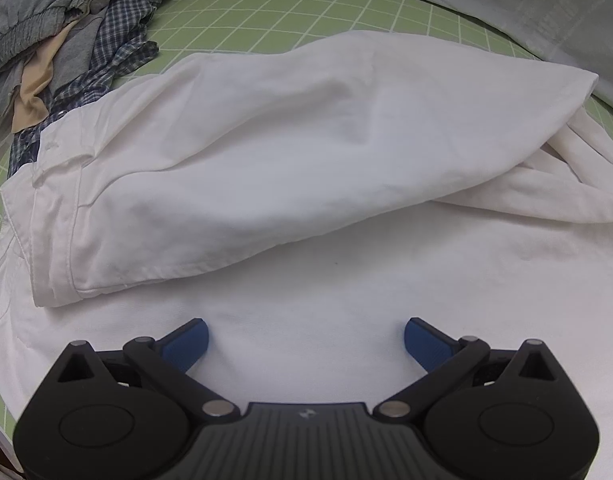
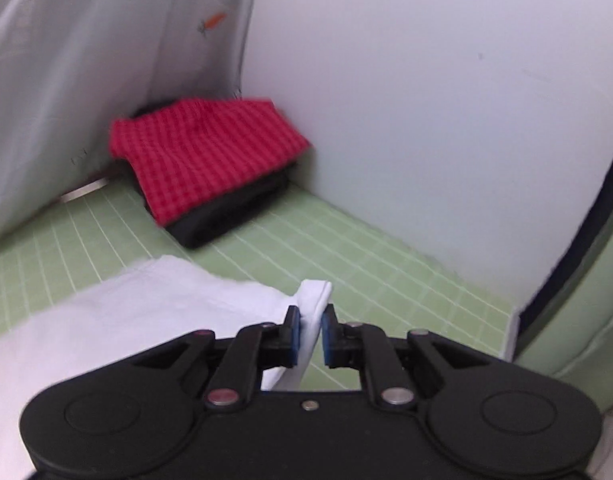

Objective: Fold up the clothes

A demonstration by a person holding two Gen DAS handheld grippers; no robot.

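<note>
Gripping: right tool point(image 2: 309, 334) is pinching a white shirt point(image 1: 306, 152) edge between nearly closed pads.
Hovering: left tool point(image 1: 306, 338) is hanging spread apart over the shirt, holding nothing.
Lying: shirt is resting partly folded on the green gridded tabletop point(image 1: 306, 4), sleeve across.
Risking: thin fold is likely slipping free if tugged.

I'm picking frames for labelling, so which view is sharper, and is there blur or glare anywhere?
Left wrist view: sharp, evenly lit; the white shirt is bright, its creases still readable; fisheye bends the green grid mat. Right wrist view: softer, the red checked cloth smeared as if by motion; no glare.
</note>
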